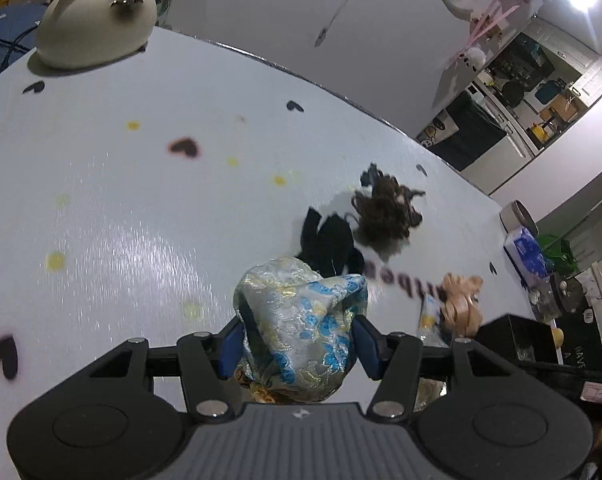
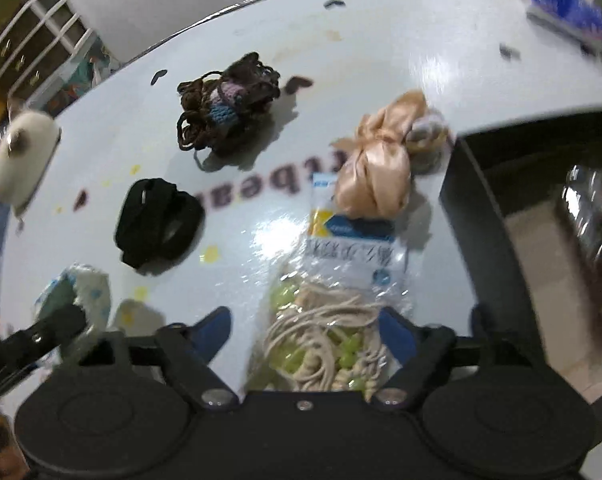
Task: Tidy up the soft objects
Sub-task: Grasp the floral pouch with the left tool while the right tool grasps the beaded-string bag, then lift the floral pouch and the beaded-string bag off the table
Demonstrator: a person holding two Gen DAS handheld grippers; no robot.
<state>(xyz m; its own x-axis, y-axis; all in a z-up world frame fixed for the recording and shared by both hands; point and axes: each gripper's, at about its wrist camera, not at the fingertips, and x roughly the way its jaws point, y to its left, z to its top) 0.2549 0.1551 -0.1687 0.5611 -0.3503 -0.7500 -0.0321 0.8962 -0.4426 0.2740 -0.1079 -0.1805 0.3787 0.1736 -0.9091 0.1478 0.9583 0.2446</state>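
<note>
left wrist view | left gripper (image 1: 297, 344) jaws clamp blue-gold brocade pouch (image 1: 301, 328) over table (image 1: 121, 200) | right gripper (image 2: 305, 332) jaws apart, astride clear packet of cord (image 2: 341, 300), pads not pressing | packet label blurred, table print reads "rtpea" upside down

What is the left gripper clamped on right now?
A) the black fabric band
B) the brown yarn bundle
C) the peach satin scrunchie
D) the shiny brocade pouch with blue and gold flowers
D: in the left wrist view the blue pads of the left gripper press both sides of the shiny brocade pouch with blue and gold flowers, while the other three lie on the white table.
</note>
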